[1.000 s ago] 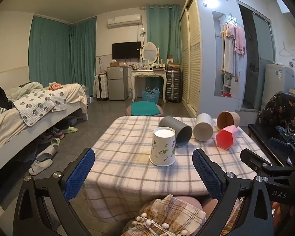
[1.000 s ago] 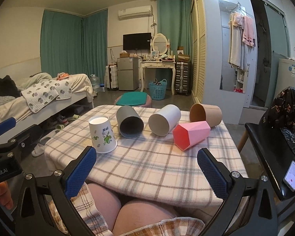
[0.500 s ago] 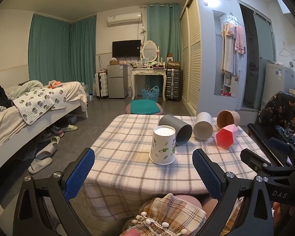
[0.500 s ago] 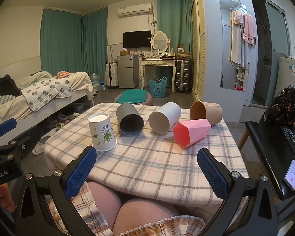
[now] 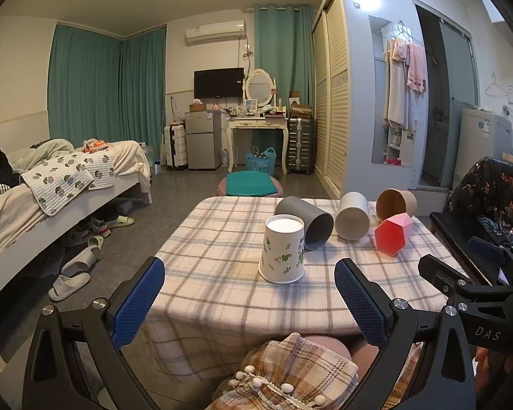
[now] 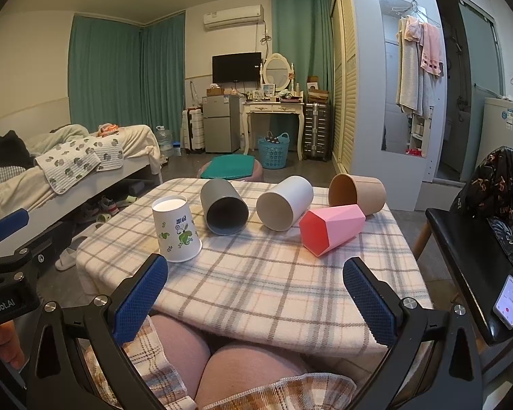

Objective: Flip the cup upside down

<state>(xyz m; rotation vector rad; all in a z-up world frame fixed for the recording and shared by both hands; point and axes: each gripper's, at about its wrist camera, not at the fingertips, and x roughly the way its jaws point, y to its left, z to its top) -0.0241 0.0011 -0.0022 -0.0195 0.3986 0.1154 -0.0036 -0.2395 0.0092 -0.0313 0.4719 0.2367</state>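
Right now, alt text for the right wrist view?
A white leaf-printed paper cup stands upside down on a plaid-clothed table; grey, white, brown and pink cups lie tipped over beside it. Open right tongs frame the foreground.

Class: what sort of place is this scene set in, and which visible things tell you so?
Most likely a lived-in bedroom or studio flat: an unmade bed, a dressing table with oval mirror, and a sliding-door wardrobe.
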